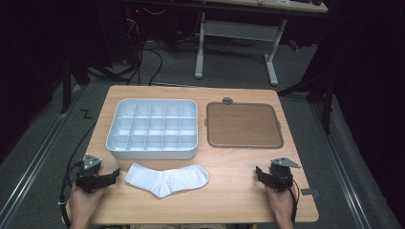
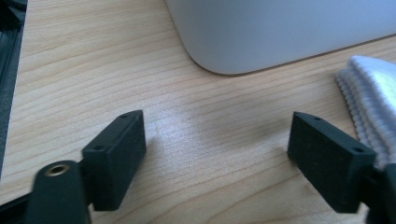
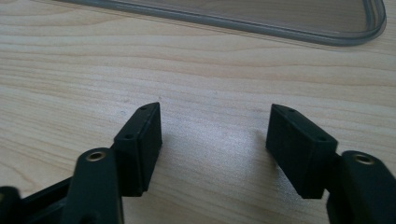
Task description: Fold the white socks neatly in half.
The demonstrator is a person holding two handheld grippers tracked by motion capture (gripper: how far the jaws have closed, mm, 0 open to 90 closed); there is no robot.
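A white sock point(image 1: 167, 179) lies flat on the wooden table point(image 1: 229, 200), just in front of a white box point(image 1: 153, 129) divided into several compartments. My left gripper point(image 1: 114, 174) rests on the table left of the sock, open, nothing between its jaws; its own view has the sock's ribbed cuff point(image 2: 371, 98) at the right and the box's rounded corner point(image 2: 261, 32) ahead. My right gripper point(image 1: 260, 172) sits near the table's front right, open over bare wood point(image 3: 215, 121). A brown tray-like lid point(image 1: 243, 125) with a grey rim point(image 3: 280, 25) lies beyond it.
A small grey round object point(image 1: 227, 100) sits at the lid's far edge. Behind the table stand a white desk frame point(image 1: 236, 43) and cables on the floor. A small grey plate point(image 1: 309, 192) lies at the table's right edge.
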